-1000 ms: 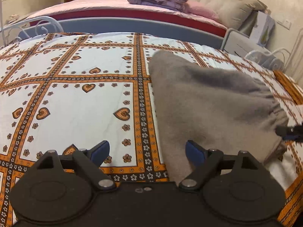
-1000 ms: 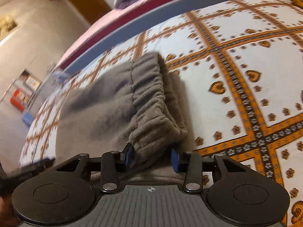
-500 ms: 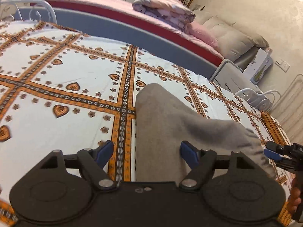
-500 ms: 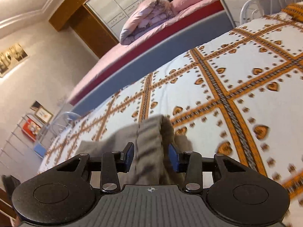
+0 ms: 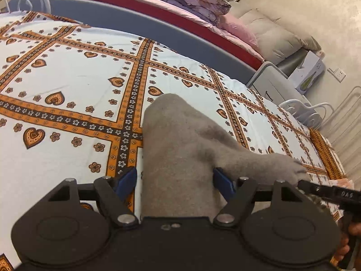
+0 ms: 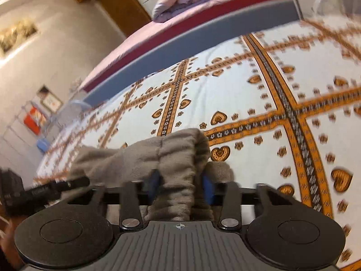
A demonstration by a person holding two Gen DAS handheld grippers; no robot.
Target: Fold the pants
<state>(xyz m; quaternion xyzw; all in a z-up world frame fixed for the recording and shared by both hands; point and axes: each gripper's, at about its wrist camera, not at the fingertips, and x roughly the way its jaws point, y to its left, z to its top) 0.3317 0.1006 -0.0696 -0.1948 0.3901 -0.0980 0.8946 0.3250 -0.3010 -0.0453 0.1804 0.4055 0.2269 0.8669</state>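
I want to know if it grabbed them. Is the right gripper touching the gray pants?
Touching. In the right wrist view the right gripper has its closing jaws pressed on both sides of a bunched fold of the gray pants.

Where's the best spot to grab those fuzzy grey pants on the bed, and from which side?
Grab the fuzzy grey pants by the gathered elastic waistband, coming in low from the near edge of the heart-patterned bedsheet. It bunches into a thick ridge fingers can pinch. The right gripper is closing there already.

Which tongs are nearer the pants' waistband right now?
Right. The right tongs are closing on the gathered waistband; the left tongs straddle the pants further along, pads off the cloth.
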